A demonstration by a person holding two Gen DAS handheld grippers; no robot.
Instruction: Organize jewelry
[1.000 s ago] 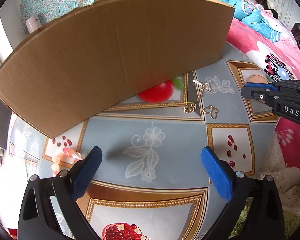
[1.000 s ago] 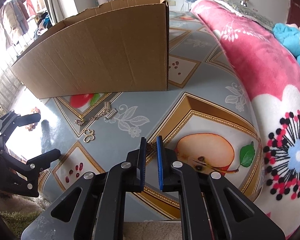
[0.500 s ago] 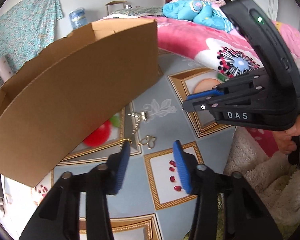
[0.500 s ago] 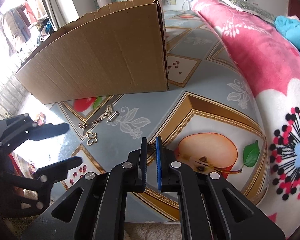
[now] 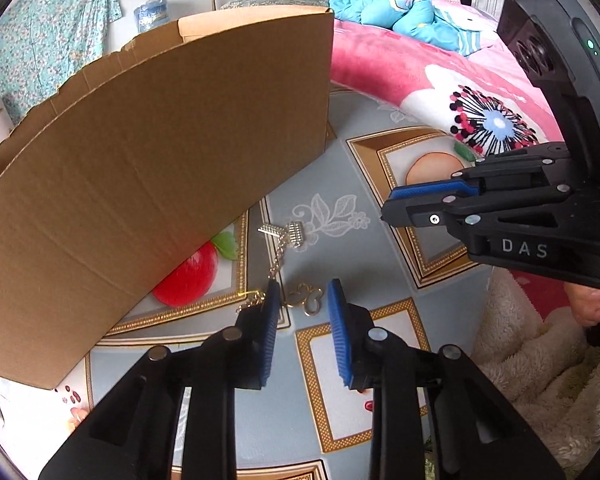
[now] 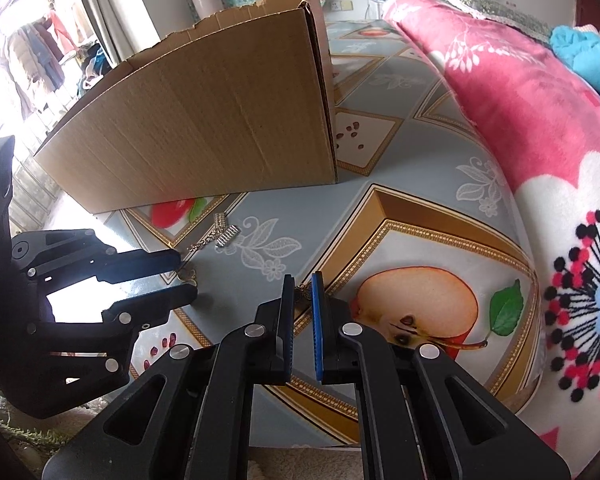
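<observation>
A gold clover-shaped jewelry piece point(image 5: 306, 299) lies on the patterned table between the fingertips of my left gripper point(image 5: 299, 294), which is open and straddles it. A silver chain with crystal bar ends point(image 5: 284, 236) lies just beyond; it also shows in the right wrist view point(image 6: 220, 232). My right gripper point(image 6: 301, 288) is shut on a small bronze-coloured jewelry piece point(image 6: 301, 290) and hovers over the table. A large open cardboard box point(image 5: 148, 168) stands behind the jewelry; it also shows in the right wrist view point(image 6: 204, 120).
The table point(image 5: 340, 192) has a blue and gold fruit-print cover. A pink flowered blanket point(image 6: 520, 120) lies along its right side. A cream fluffy rug point(image 5: 532, 360) is below the table edge. My left gripper's body point(image 6: 80, 300) stands left of the right gripper.
My left gripper swung right from the box front to the clover piece and narrowed around it. My right gripper stayed shut on its piece and barely moved.
</observation>
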